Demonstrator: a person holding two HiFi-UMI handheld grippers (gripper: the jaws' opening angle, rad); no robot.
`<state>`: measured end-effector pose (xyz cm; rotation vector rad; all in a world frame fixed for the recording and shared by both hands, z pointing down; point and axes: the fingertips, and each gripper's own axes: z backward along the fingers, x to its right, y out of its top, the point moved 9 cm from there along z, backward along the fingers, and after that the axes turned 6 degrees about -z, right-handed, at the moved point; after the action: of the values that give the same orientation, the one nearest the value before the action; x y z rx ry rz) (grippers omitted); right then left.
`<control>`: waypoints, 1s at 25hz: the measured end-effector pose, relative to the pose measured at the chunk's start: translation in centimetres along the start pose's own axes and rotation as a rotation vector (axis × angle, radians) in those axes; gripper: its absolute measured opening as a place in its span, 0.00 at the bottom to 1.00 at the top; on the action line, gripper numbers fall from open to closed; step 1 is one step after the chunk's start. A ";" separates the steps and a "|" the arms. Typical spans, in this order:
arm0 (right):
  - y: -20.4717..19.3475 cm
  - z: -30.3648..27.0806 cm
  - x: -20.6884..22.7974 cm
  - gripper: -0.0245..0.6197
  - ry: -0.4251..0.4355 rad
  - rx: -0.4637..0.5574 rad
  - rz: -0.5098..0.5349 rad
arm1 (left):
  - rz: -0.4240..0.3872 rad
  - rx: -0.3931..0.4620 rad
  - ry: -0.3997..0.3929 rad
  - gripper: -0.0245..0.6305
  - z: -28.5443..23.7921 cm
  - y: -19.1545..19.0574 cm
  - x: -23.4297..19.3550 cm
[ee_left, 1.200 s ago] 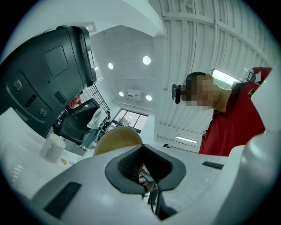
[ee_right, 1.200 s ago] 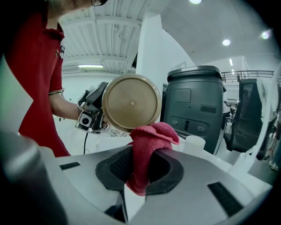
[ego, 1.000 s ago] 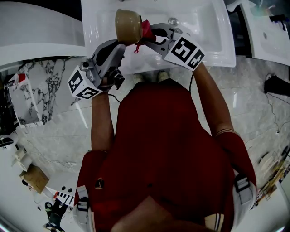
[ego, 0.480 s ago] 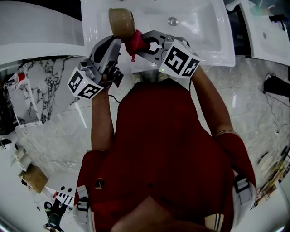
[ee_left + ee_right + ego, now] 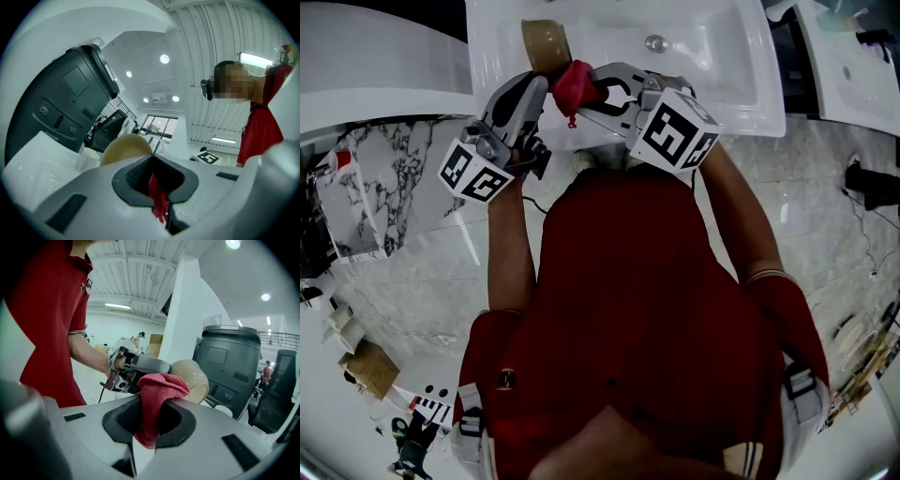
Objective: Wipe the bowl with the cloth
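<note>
Holding bowl (image 5: 546,45) tilted over sink (image 5: 722,66), by its front-left corner; my L gripper (image 5: 532,92) clamped on rim. R gripper (image 5: 595,82) pinching red cloth (image 5: 574,81), wad at bowl's outer wall, touching or just beside. Bowl prob. rigid, smooth, maybe slippery, breakable if dropped: firm rim hold. Cloth soft, limp, light: grip bunched middle.

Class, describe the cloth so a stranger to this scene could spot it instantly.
Find the white sink at the top of the head view. Over it, the right gripper pinches a bunched cloth beside a tan bowl. It alone there is soft and bright red.
</note>
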<state>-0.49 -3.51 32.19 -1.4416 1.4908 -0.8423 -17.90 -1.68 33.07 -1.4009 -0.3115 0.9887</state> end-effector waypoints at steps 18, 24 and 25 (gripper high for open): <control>2.3 3.0 2.2 0.12 -0.152 0.174 0.017 | 0.009 -0.065 -0.037 0.06 -0.3 -0.8 0.4; 2.5 3.5 3.5 0.12 -0.211 0.239 -0.025 | 0.024 -0.059 -0.076 0.06 -0.5 -0.9 0.5; 2.5 3.6 3.8 0.12 -0.221 0.250 -0.035 | 0.030 -0.054 -0.082 0.06 -0.5 -0.9 0.4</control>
<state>2.01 -6.63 28.02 -1.3298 1.1550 -0.8298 -16.95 -1.56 33.64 -1.4193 -0.3812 1.0714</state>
